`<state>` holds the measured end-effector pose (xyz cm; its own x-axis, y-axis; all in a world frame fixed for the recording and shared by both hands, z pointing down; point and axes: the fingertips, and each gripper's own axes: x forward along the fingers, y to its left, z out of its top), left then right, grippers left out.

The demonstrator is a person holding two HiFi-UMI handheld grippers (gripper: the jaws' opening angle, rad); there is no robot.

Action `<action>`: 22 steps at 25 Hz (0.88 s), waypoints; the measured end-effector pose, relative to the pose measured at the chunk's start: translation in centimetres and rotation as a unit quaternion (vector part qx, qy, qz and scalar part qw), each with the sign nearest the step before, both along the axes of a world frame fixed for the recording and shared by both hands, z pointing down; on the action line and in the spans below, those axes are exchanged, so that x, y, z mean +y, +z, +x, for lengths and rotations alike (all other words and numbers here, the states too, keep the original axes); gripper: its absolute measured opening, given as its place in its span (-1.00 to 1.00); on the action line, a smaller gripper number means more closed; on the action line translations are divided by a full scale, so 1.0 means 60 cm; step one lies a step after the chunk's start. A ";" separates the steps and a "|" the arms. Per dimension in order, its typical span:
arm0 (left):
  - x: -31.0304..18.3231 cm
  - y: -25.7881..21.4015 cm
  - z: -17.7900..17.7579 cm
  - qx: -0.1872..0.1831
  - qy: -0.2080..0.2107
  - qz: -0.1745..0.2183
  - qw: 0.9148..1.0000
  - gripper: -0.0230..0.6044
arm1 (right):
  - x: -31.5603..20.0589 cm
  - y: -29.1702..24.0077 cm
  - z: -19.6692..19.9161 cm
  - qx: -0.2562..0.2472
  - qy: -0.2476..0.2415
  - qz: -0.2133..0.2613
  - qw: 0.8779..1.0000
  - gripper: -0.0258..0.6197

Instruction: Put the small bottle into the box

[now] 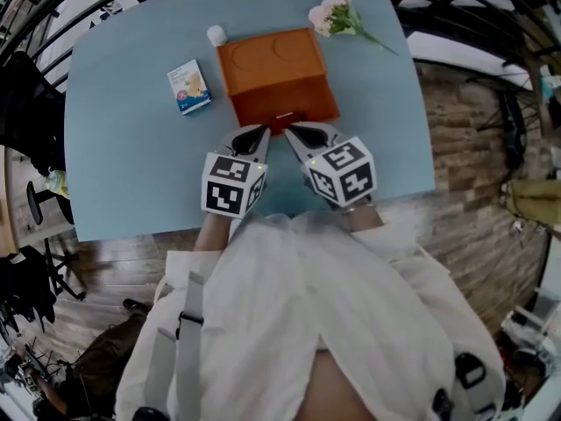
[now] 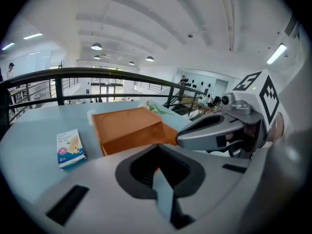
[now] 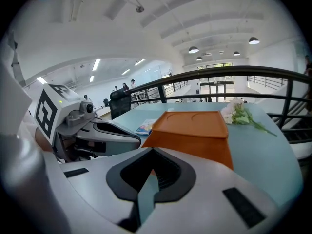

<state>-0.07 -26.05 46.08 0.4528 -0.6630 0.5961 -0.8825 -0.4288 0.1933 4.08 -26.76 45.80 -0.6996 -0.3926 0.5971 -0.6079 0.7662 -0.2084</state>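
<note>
While you keep both tools at the near side of the orange box, your left hand-held gripper and your right hand-held gripper both have the jaws together and empty. The small bottle stands on the surface just beside the far left corner of the orange box, outside it. A small carton lies left of the orange box, and flowers lie at its far right corner.

Orange rectangular box centred on light-blue tabletop; small printed carton left; small white bottle behind-left; pink flower sprig behind-right.
</note>
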 end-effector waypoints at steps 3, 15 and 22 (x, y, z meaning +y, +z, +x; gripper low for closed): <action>0.009 0.011 0.002 0.000 0.002 -0.010 1.000 -0.91 | 0.006 0.006 0.001 0.004 -0.004 -0.005 1.000 -0.91; 0.043 0.050 0.009 0.000 0.004 -0.064 0.998 -0.91 | 0.025 0.029 0.004 0.020 -0.013 -0.028 0.999 -0.91; 0.053 0.069 0.013 -0.014 0.011 -0.085 0.996 -0.92 | 0.033 0.042 0.011 0.033 -0.018 -0.037 0.999 -0.91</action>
<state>0.72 -22.88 50.21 0.4468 -0.5410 0.7125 -0.8797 -0.4107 0.2398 4.73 -24.77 48.34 -0.6697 -0.3207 0.6698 -0.5951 0.7713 -0.2258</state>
